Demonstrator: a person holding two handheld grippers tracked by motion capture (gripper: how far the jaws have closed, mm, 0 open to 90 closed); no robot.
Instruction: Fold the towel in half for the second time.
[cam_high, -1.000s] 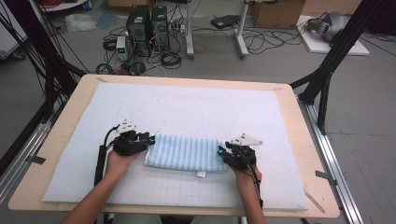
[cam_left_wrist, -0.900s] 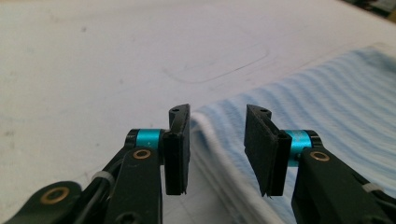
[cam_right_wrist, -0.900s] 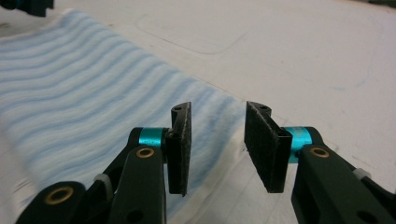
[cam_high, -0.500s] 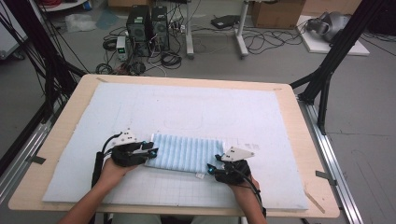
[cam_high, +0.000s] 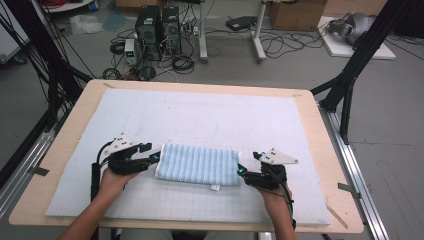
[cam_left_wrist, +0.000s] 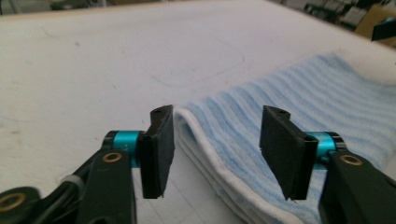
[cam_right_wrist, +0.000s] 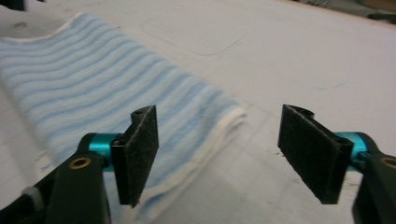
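Observation:
A folded towel (cam_high: 197, 164) with light-blue and white stripes lies flat on the white mat, near the front. My left gripper (cam_high: 154, 159) rests at its left end and my right gripper (cam_high: 240, 171) at its right end. In the left gripper view the jaws (cam_left_wrist: 217, 116) stand open, and the towel's (cam_left_wrist: 299, 98) white-hemmed folded edge lies on the mat between them, untouched. The right gripper view has the jaws (cam_right_wrist: 217, 116) open too, with the towel's (cam_right_wrist: 93, 93) corner lying low by the left pad. Both pairs of jaws have just been opening, with nothing pressed between them.
The white mat (cam_high: 200, 115) covers most of the wooden table (cam_high: 65, 145). Black frame posts (cam_high: 350, 75) stand at the table's sides. A computer tower (cam_high: 155, 25) and cables lie on the floor beyond the far edge. A small tag (cam_high: 215, 187) sticks out of the towel's near edge.
Both grippers have opened and let go of the towel's ends, then drawn outward a little. The towel now lies flat and straight.

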